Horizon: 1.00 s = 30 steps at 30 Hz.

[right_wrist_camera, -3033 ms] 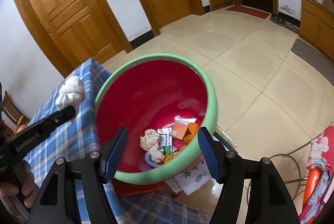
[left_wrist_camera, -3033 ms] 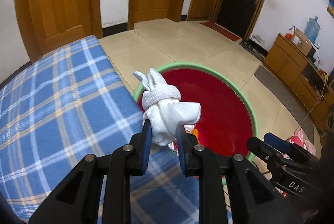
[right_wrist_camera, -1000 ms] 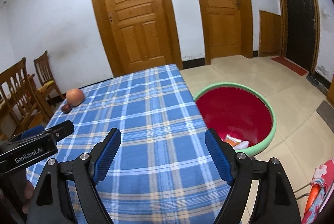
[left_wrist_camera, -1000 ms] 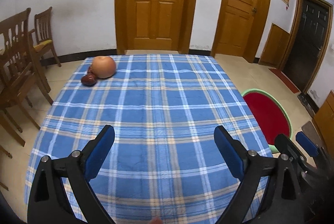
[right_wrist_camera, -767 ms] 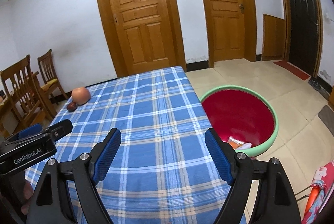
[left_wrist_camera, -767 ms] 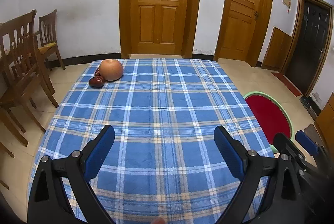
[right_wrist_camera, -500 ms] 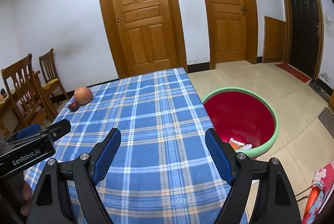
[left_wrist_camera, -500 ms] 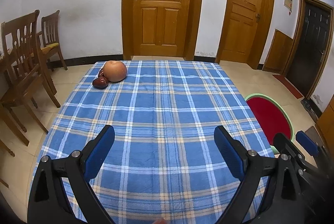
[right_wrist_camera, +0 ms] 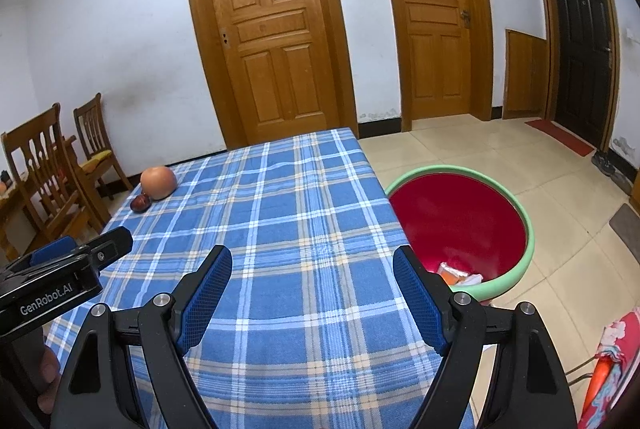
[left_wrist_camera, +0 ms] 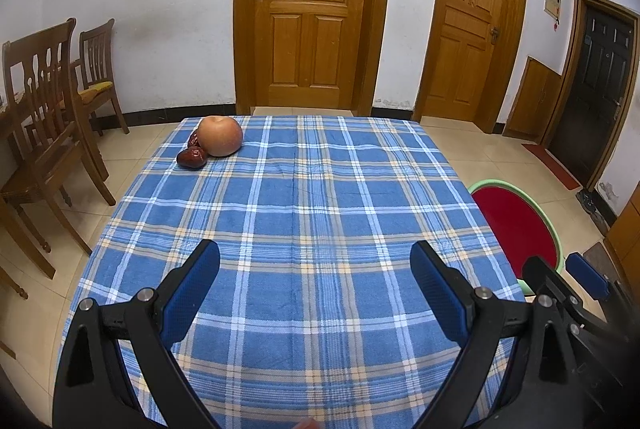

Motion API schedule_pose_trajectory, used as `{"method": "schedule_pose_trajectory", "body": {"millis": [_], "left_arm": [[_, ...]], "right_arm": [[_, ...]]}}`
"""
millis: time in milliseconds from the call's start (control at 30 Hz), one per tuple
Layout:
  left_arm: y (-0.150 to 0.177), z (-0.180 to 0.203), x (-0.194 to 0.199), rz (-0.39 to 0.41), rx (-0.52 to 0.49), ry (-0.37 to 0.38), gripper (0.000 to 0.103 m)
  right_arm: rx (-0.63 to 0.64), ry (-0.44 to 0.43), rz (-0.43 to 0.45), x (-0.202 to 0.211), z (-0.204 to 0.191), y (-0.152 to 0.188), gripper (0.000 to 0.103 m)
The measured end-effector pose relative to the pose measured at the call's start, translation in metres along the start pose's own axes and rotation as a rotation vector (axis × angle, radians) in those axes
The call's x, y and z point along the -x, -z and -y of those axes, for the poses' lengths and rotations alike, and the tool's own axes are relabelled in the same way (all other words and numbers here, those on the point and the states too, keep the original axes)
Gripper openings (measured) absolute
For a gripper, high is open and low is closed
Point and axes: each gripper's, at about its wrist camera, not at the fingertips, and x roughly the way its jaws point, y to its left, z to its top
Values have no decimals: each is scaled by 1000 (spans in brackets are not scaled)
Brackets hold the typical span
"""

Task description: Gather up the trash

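A red basin with a green rim [right_wrist_camera: 460, 221] stands on the floor right of the table and holds scraps of trash [right_wrist_camera: 458, 275]; it also shows in the left wrist view [left_wrist_camera: 516, 225]. My left gripper [left_wrist_camera: 316, 281] is open and empty above the near part of the blue plaid tablecloth [left_wrist_camera: 304, 213]. My right gripper [right_wrist_camera: 312, 285] is open and empty above the cloth's near right part [right_wrist_camera: 280, 229]. The left gripper's tip [right_wrist_camera: 80, 261] shows at the left of the right wrist view.
An apple [left_wrist_camera: 220, 136] and dark red dates [left_wrist_camera: 192, 157] lie at the table's far left corner. Wooden chairs [left_wrist_camera: 44, 101] stand left of the table. Wooden doors [left_wrist_camera: 312, 9] fill the far wall. A cabinet [left_wrist_camera: 624, 233] is at the right.
Three seconds ago my left gripper held a white wad over the basin; now it is open and empty. Both grippers have pulled back over the table and tilted slightly up.
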Motion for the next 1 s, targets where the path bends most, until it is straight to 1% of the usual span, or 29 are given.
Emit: {"method": "schedule_pose_trajectory", "body": {"millis": [1000], "left_arm": [[-1, -2, 1, 3, 4, -5, 95]], "right_arm": [[1, -1, 0, 0, 0, -1, 83]]}}
